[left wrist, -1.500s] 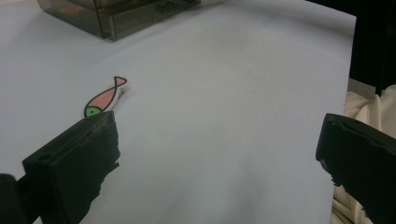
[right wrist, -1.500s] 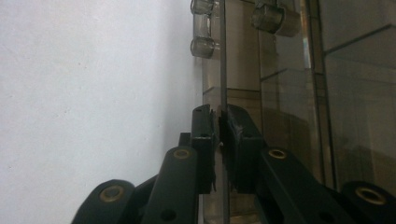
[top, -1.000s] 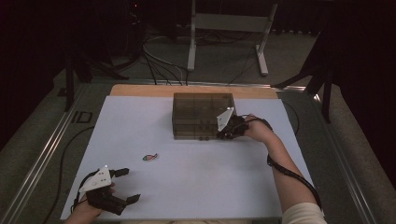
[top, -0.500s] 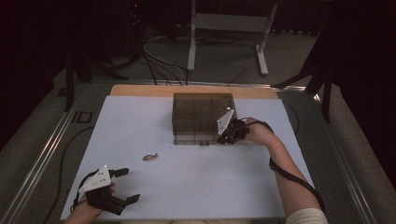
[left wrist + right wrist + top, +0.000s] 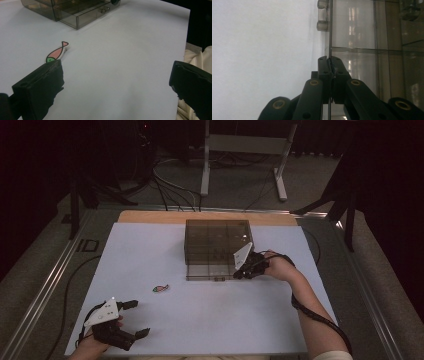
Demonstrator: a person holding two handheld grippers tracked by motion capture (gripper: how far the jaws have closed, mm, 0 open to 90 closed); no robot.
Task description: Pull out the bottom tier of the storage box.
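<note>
While pinched by right tongs (image 5: 331, 65), drawer front (image 5: 329, 32) edge-on; left tongs (image 5: 117, 82) wide, empty.

A smoky brown see-through drawer box (image 5: 218, 247) is standing on the white table sheet (image 5: 210, 315). Left of the box, a pink fish figure (image 5: 57, 53) with a green head is lying. Both grippers are showing black jaws.

Fish-shaped piece (image 5: 160, 288) on table (image 5: 210, 320) — left-front of drawer box (image 5: 218, 247).

White table (image 5: 200, 330): drawer box (image 5: 217, 247), fish eraser (image 5: 160, 288).
</note>
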